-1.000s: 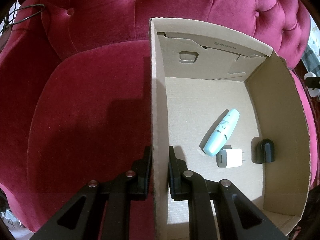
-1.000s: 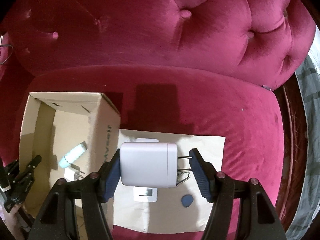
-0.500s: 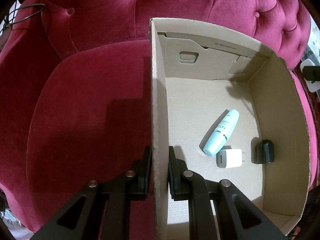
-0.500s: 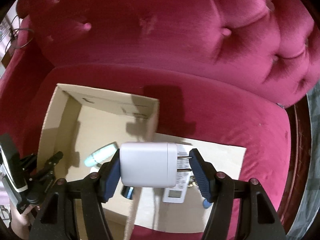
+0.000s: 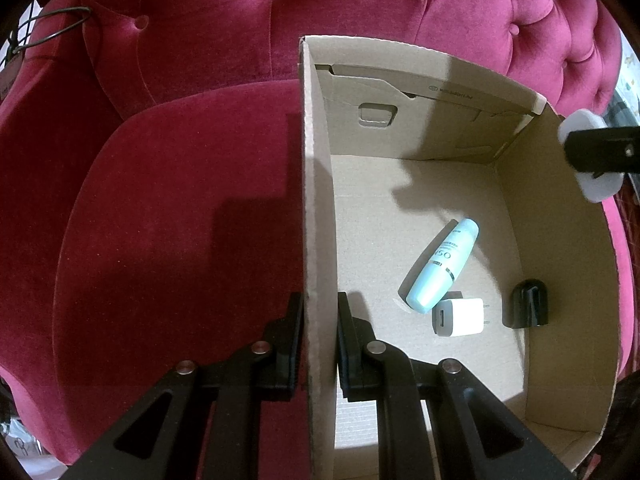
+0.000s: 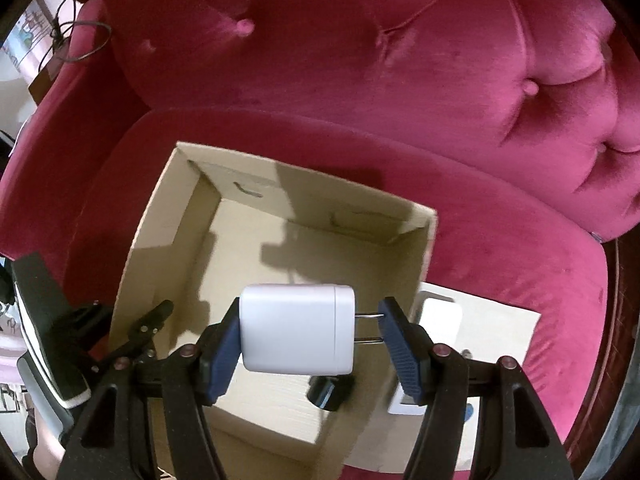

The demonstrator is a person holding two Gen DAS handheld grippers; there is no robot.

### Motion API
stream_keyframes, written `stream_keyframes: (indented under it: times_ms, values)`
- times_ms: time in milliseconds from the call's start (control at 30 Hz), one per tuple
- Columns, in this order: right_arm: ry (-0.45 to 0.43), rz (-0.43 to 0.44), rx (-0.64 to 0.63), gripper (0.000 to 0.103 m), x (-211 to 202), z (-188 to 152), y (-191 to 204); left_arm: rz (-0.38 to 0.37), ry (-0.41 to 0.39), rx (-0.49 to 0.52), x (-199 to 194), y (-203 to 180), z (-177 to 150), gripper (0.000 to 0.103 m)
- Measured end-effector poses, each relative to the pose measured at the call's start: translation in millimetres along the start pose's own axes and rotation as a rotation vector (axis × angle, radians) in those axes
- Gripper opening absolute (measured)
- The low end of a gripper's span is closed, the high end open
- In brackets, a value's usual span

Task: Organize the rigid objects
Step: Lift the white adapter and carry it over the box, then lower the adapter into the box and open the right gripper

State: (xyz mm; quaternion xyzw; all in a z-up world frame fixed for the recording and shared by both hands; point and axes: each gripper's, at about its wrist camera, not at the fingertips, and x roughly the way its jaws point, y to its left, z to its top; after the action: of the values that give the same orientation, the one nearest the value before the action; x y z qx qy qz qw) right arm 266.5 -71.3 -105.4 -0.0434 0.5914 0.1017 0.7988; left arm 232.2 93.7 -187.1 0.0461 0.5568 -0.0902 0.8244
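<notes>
The left gripper (image 5: 319,340) pinches the open cardboard box's (image 5: 316,200) left wall on the crimson velvet sofa (image 5: 160,220). The right gripper (image 6: 308,336) clamps a white wall charger (image 6: 296,328) above the box's interior.

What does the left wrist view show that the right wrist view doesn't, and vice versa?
Only left wrist: the teal tube and small white USB charger lying in the box, and the left gripper clamped on the box wall.

Only right wrist: the large white adapter's prongs and the flat cardboard sheet.

Both: cardboard box, black plug, red sofa.
</notes>
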Motion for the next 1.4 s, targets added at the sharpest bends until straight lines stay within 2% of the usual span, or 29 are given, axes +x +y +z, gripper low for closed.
stream_keyframes:
  times_ms: [333, 767, 1400]
  values:
    - [0.039, 0.002, -0.022, 0.07, 32.4, -1.0, 24.5, -0.002, 0.0, -0.001, 0.0, -0.6, 0.1, 0.016]
    - [0.116, -0.056, -0.003, 0.07, 84.7, -15.5, 32.7, -0.004, 0.0, -0.003, 0.7, -0.6, 0.0, 0.016]
    - [0.14, -0.082, -0.007, 0.07, 104.9, -16.7, 36.3, -0.005, 0.0, -0.003, 1.6, -1.3, -0.8, 0.016]
